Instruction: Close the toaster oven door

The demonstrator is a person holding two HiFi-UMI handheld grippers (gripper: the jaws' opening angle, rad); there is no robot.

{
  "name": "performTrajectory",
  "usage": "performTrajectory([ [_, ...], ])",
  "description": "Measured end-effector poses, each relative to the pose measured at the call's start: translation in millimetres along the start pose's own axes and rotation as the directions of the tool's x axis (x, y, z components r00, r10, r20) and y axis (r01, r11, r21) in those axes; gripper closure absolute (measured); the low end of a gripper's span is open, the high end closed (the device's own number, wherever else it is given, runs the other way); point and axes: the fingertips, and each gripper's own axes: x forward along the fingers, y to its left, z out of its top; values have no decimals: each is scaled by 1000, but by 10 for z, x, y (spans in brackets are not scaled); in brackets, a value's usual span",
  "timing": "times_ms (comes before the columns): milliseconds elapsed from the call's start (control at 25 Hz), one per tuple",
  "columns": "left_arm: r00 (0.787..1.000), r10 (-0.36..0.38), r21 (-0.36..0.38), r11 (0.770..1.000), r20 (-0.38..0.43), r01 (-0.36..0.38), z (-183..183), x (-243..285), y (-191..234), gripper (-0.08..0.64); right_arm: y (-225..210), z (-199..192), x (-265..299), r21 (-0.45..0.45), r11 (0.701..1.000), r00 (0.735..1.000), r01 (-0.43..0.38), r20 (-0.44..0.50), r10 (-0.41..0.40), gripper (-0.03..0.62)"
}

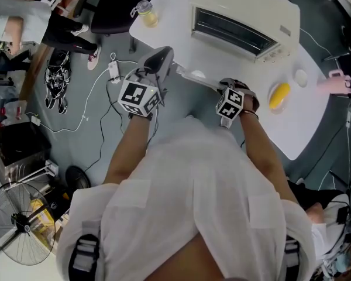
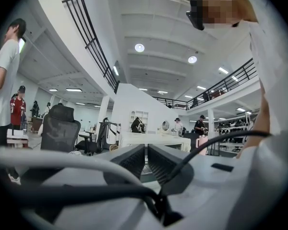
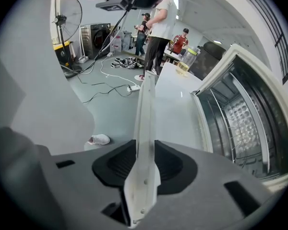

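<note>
Jaws of the right gripper (image 3: 144,163) are clamped on the free edge of the toaster oven door (image 3: 146,104), which passes edge-on between the pads. Jaws of the left gripper (image 2: 146,159) are closed to a thin slit and hold nothing. On the table (image 1: 307,119), the toaster oven (image 1: 245,16) stands toward the far edge, its door hanging open toward the near edge.

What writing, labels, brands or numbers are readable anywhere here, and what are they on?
No text can be read in any view.
toaster oven, control strip: marks too small to read.
toaster oven door: no print shows on its edge.
cubes with square markers: black-and-white patterns, not words.
</note>
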Motion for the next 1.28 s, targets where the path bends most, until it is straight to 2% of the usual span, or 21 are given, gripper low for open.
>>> performTrajectory([
  [200, 1000, 0, 5, 1000, 5, -1, 25, 4, 17, 538, -17, -14, 58, -32, 999, 999, 25, -30, -26, 483],
  [480, 1000, 8, -3, 1000, 16, -8, 27, -12, 42, 538, 6, 1, -25, -23, 998, 998, 52, -22, -52, 499],
  [800, 999, -6, 1, 1000, 40, 6, 128, 12, 17, 538, -100, 88, -253, -12, 990, 991, 137, -6, -137, 528],
  [1280, 997, -19, 8, 1000, 80, 19, 284, 98, -67, 538, -591, 225, -779, -18, 956, 955, 294, 37, -293, 555],
])
